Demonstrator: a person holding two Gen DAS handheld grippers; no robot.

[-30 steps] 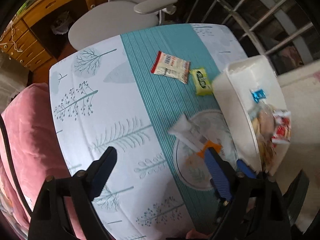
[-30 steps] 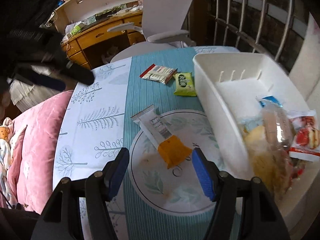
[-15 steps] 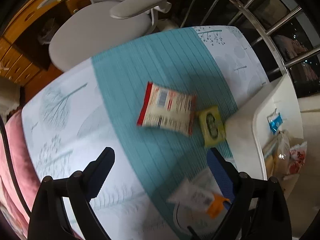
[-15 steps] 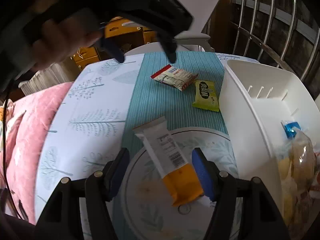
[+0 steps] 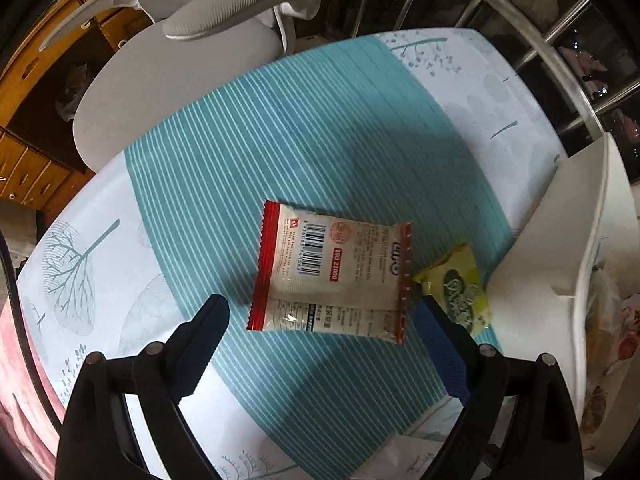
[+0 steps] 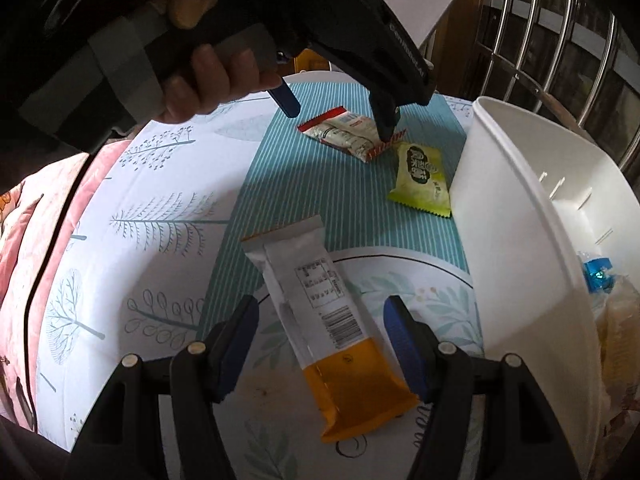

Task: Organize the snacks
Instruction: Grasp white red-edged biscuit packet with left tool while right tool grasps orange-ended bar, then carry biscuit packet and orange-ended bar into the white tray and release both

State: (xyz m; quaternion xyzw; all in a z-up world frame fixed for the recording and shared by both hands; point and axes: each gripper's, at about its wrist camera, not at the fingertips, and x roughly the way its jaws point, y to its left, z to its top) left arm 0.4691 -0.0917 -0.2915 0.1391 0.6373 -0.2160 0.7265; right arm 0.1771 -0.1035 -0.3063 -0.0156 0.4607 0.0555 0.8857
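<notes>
The left gripper (image 5: 320, 320) is held pointing straight down over the red-edged white foil snack packet (image 5: 332, 276) on the teal striped tablecloth (image 5: 280, 152), its jaws spread wide to straddle the packet and nothing yet gripped. The right gripper (image 6: 320, 316) is kept partly open and empty astride the white-and-orange wrapped bar (image 6: 324, 320). A green sachet (image 6: 420, 180) lies beside the white plastic bin (image 6: 516, 216), where snacks are already gathered, presumably the destination.

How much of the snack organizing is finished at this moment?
Done: several snacks lie in the white bin. In hand: nothing yet; the left tongs straddle the red-edged packet, the right tongs the orange-ended bar, both open. Left: these two and the green packet.
</notes>
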